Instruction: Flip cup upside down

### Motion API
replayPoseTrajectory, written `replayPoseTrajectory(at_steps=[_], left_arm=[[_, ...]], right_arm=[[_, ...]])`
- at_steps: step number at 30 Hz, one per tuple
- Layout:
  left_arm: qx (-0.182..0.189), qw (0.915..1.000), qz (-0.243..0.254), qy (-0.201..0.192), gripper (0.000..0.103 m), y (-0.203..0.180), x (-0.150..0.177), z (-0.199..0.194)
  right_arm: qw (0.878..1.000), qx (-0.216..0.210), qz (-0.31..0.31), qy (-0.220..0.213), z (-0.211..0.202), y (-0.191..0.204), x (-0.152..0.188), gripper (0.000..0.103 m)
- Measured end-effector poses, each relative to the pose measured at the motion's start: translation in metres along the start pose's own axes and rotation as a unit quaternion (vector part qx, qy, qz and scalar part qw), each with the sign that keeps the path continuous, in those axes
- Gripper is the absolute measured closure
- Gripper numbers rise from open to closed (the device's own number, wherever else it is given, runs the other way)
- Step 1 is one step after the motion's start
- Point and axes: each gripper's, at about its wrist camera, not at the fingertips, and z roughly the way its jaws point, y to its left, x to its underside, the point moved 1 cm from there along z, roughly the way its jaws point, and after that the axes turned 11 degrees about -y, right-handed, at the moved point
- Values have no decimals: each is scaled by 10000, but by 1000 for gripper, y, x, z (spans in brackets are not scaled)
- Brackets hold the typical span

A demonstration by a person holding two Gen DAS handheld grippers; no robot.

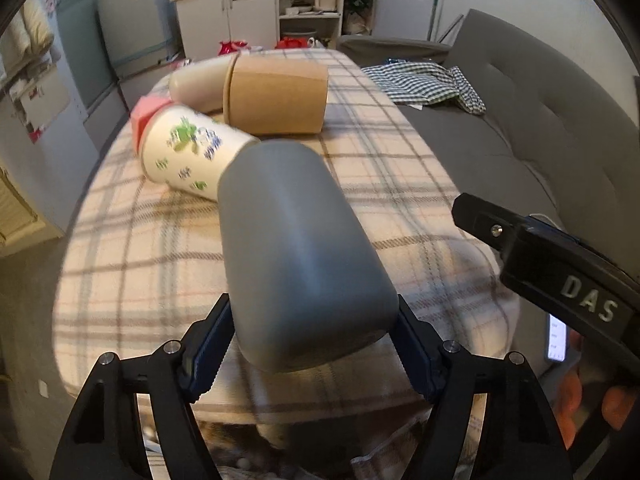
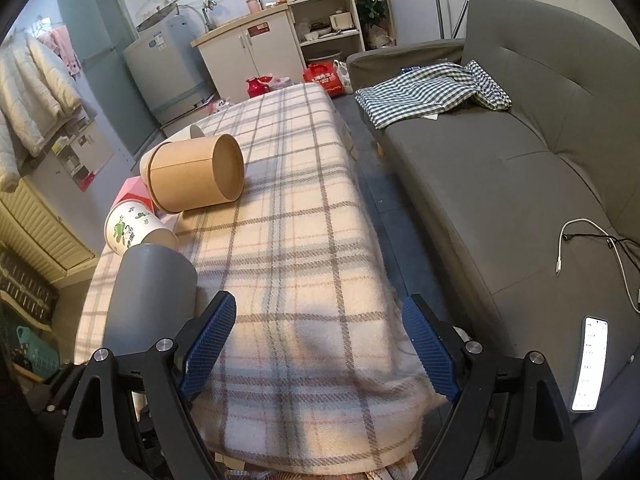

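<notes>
A grey cup [image 1: 296, 252] lies tilted between the fingers of my left gripper [image 1: 314, 344], which is shut on its near end; its far end points away over the plaid-covered table [image 1: 140, 264]. The same cup shows at the left of the right wrist view [image 2: 152, 300]. My right gripper [image 2: 320, 344] is open and empty, above the table's near end, to the right of the cup. Part of the right gripper [image 1: 560, 264] shows at the right of the left wrist view.
On the table lie a white printed paper cup [image 1: 188, 148], a brown cardboard tub [image 1: 276, 96], a beige cup [image 1: 200, 84] and a pink box [image 1: 144, 116]. A grey sofa [image 2: 520, 184] stands to the right with a checked cloth [image 2: 432, 88], cables and a phone [image 2: 592, 364].
</notes>
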Motion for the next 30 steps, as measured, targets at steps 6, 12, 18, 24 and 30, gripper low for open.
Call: replayPoseTrajectory(at_steps=[6, 12, 18, 24, 30], left_arm=[[-60, 9993, 306, -197, 27, 1, -7, -18], [-135, 9990, 285, -327, 28, 9, -17, -24], [53, 9986, 272, -446, 30, 13, -34, -30], [220, 9977, 304, -557, 31, 7, -49, -26], [305, 9963, 308, -748, 31, -1, -74, -17]], right_arm=[[10000, 25, -49, -13, -1, 3, 0, 18], [10000, 37, -65, -25, -3, 4, 1, 18], [10000, 33, -87, 6, -2, 5, 2, 18], [10000, 23, -70, 43, -1, 5, 3, 18], [10000, 17, 0, 94, 3, 2, 3, 18]])
